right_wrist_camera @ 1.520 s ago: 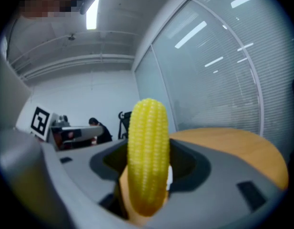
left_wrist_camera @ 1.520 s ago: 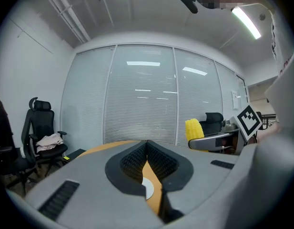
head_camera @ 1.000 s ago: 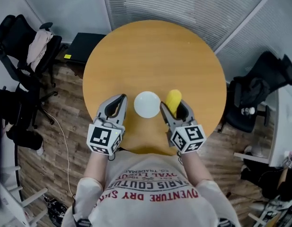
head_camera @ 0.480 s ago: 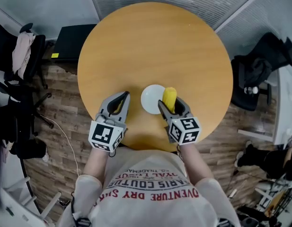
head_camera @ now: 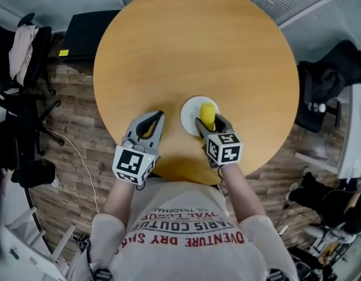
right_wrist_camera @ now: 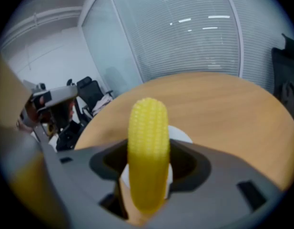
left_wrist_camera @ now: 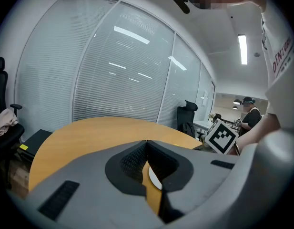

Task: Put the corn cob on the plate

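Note:
A yellow corn cob (head_camera: 207, 115) (right_wrist_camera: 147, 152) is clamped between the jaws of my right gripper (head_camera: 209, 120) (right_wrist_camera: 147, 175), which is shut on it. The cob hangs over the small white plate (head_camera: 192, 111) (right_wrist_camera: 181, 134) on the round wooden table (head_camera: 192, 51); whether it touches the plate I cannot tell. My left gripper (head_camera: 152, 122) (left_wrist_camera: 147, 149) hovers to the left of the plate near the table's front edge, its jaws together with nothing between them. A sliver of the plate (left_wrist_camera: 153, 179) shows past the left jaws.
Black office chairs stand left (head_camera: 22, 45) and right (head_camera: 329, 86) of the table on the wood floor. A dark flat box (head_camera: 86, 37) lies on the floor at the table's back left. Glass walls with blinds (left_wrist_camera: 113, 75) close the room behind.
My right gripper has carried the corn cob left over the white plate. The left gripper has kept its place beside the plate. The head view has shifted nearer.

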Motion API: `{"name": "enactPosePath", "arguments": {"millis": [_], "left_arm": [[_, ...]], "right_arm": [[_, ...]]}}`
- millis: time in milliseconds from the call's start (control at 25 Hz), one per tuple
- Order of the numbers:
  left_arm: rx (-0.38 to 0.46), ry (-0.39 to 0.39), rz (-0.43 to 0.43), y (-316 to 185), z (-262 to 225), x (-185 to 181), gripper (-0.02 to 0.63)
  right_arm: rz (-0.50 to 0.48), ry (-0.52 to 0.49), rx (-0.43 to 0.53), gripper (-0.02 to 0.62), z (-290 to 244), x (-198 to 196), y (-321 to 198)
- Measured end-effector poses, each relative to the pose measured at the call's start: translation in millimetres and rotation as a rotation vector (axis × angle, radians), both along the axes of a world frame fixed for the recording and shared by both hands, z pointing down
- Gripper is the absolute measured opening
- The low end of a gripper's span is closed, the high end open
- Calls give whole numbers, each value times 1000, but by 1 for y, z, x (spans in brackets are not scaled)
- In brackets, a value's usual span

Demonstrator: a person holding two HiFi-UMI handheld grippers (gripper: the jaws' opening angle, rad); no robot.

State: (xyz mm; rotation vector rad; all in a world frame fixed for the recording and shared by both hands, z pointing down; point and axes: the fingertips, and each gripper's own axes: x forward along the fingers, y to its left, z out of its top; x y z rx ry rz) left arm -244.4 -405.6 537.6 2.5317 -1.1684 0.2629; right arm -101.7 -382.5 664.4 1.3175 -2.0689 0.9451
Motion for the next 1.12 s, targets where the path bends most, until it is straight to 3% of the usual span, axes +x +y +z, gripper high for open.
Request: {"name": "enactPosePath", "arguments": {"millis": [800, 1120], "left_arm": [[-37, -21, -1, -2, 21, -13, 34], [-22, -35, -6, 0, 18, -16, 34]], "right_arm": [[-22, 100, -84, 268, 44, -13, -14], [61, 58, -88, 268, 39, -14, -19]]}}
